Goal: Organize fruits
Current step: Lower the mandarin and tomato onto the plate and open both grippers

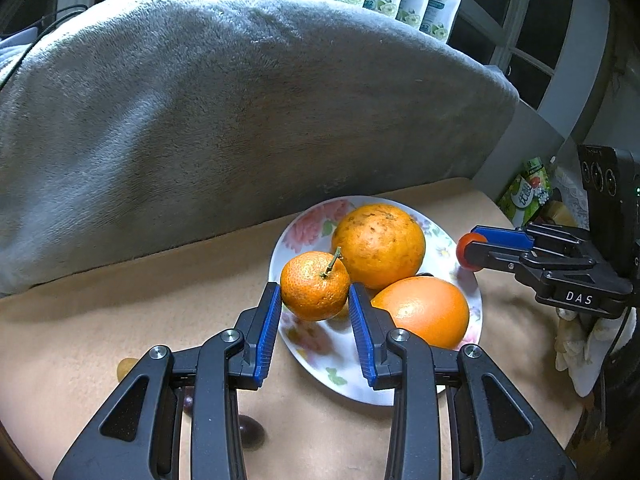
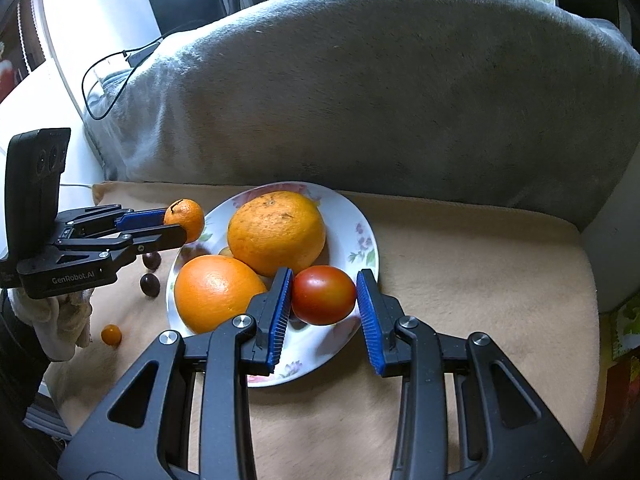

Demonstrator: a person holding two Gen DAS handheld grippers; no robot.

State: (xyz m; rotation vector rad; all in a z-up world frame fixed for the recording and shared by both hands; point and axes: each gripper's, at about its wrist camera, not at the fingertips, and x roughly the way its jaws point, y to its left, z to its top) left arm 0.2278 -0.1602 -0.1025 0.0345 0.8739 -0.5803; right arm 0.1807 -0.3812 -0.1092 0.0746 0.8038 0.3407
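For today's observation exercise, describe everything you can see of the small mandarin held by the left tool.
The mandarin is small, round and bright orange, with dimpled, slightly speckled peel and a short green-brown stem pointing up and a little to the side. It looks whole and firm. The left tool grips it between blue ribbed pads, one on each side. It hangs above the near-left rim of the flowered plate, apart from the two larger oranges lying there. In the right wrist view it shows beside the plate's left edge.

left tongs point(image 1: 314, 300) clamped, right tongs point(image 2: 324, 296) clamped
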